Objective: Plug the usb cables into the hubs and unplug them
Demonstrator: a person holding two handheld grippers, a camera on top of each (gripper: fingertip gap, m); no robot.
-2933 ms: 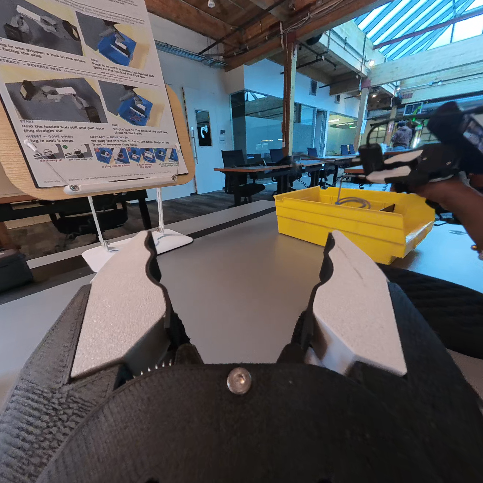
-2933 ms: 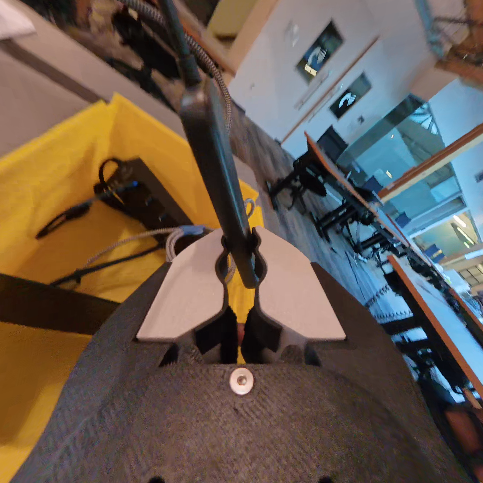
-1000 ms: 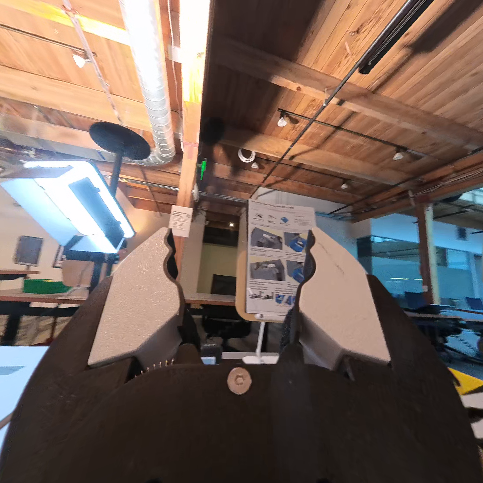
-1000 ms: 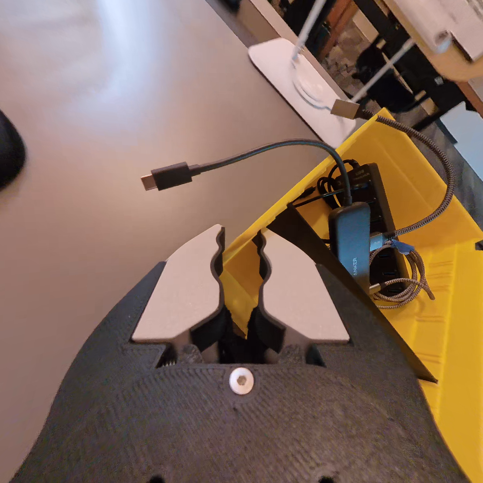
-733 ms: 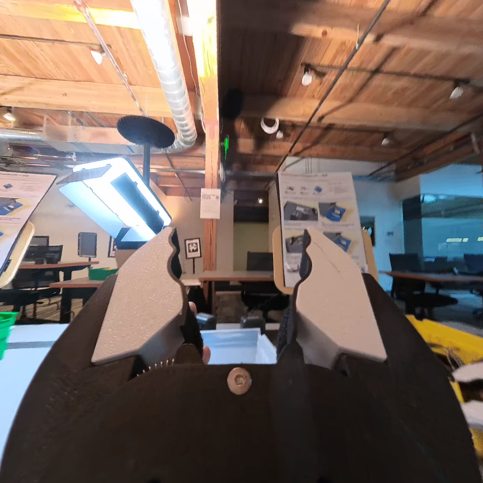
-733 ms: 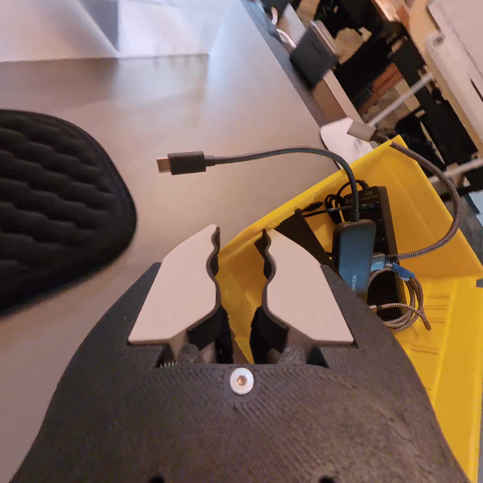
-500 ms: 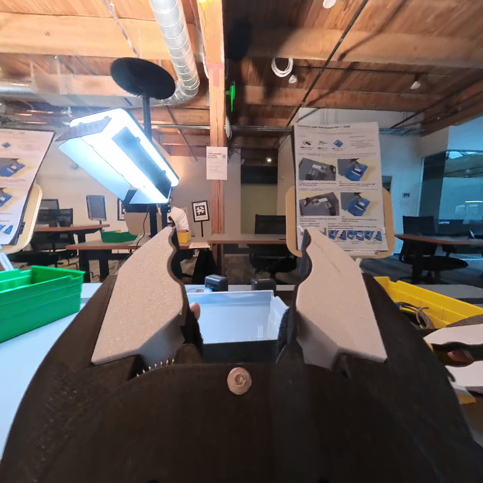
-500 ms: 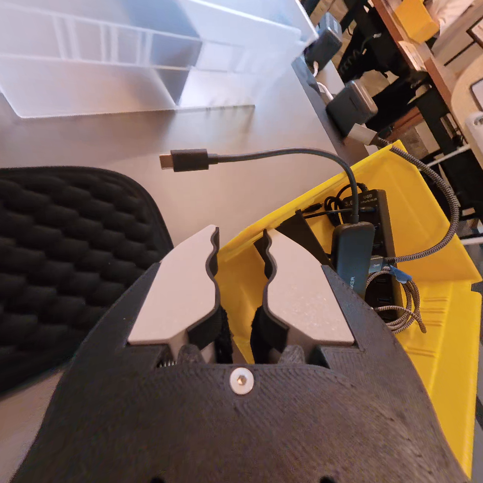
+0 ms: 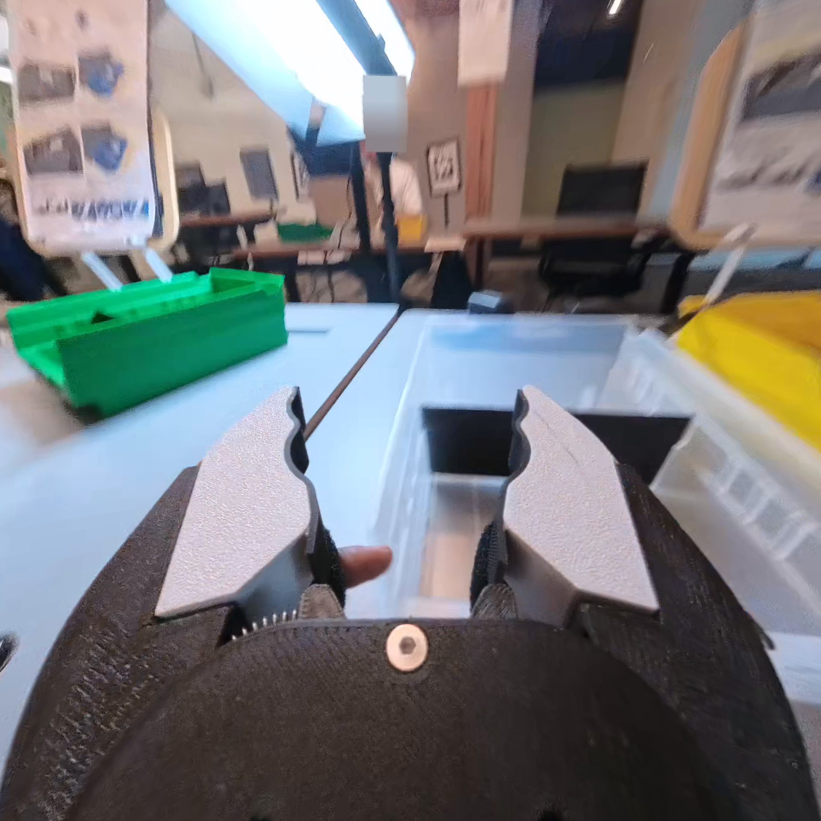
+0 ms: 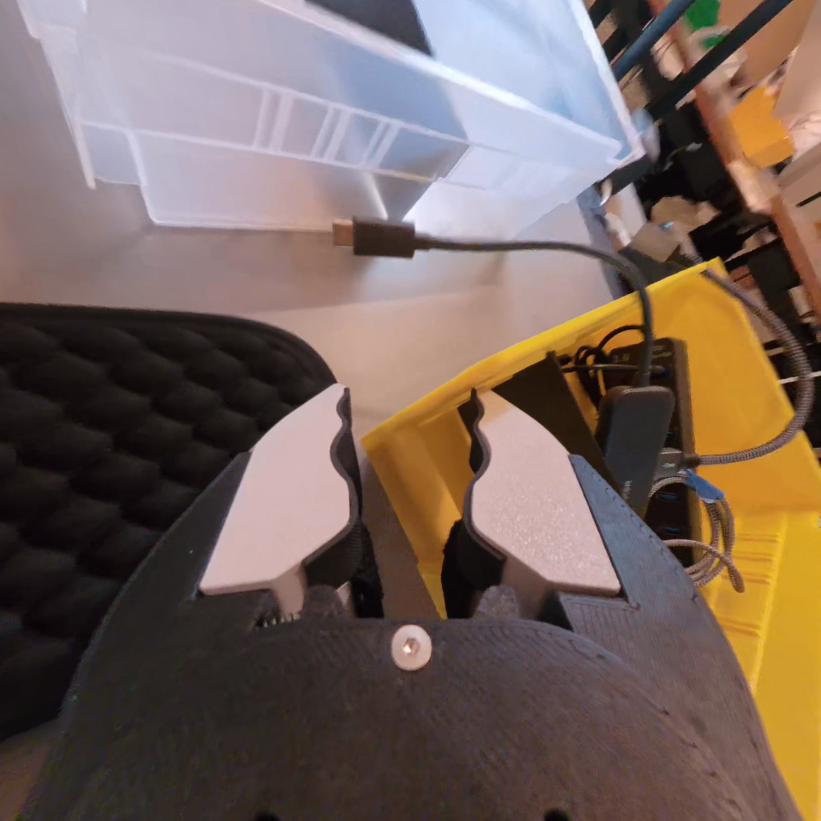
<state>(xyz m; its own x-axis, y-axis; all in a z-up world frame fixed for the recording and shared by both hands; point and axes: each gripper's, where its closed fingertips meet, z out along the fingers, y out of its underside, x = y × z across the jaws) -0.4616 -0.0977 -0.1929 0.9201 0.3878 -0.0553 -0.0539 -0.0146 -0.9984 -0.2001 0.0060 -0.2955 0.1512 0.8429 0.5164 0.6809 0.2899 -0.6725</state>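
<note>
Yellow bin (image 10: 733, 355) — clear bin (image 10: 311, 111) beside.

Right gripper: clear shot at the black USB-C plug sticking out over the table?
Probably yes. The right gripper is open and empty, and the black USB-C plug hangs free above the grey table, ahead of the fingertips, with nothing between them.

Both grippers look the same: black textured printed body, grey wavy-edged fingers (image 9: 249, 502). One silver hex screw (image 9: 407, 650) sits dead centre

Open office; desks (image 9: 559, 231), chairs (image 9: 595, 262)
</note>
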